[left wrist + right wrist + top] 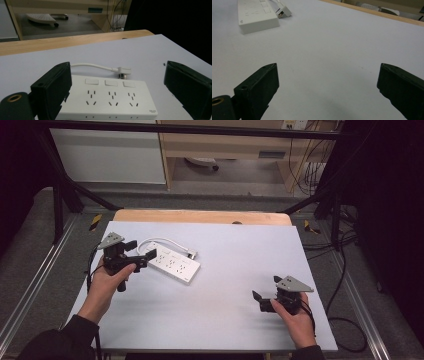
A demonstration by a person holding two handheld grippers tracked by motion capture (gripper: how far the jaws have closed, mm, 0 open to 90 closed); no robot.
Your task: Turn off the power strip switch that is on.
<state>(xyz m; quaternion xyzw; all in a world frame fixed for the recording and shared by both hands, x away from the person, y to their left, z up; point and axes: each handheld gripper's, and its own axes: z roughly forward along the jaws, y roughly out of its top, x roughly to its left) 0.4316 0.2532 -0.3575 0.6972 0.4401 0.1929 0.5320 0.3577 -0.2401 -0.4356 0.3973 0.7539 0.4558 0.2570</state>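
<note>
White plastic forms the body of the power strip (172,263), which lies flat on the pale grey desk (225,290) in its left half, set at a slant, with its short white cord (165,241) looping round the far side to a plug (192,254) that rests on the desk just beside the strip's far long edge. We see the left tongs (145,255) at the strip's left end, held low over the desk by the left hand (107,282). In the left gripper view the tongs (117,92) stand spread wide, with the strip (110,97) lying between the two black jaws; the left-hand jaw is just beside the strip's end, and we cannot tell whether it touches, while the other jaw stands clear of the strip. Nothing is grasped. The right tongs (257,299) are in the desk's right half, near its front edge, well apart from the strip and held by the right hand (297,317). In the right gripper view these tongs (328,92) are likewise released, jaws wide apart, over bare desk surface, with the strip (255,15) and the plug (283,10) far off at the upper left. Open desk surface lies between the two tongs and along the right side. The far edge of the desk shows a wooden strip (200,216), and a dark metal frame (60,205) stands beyond the left and right edges.
</note>
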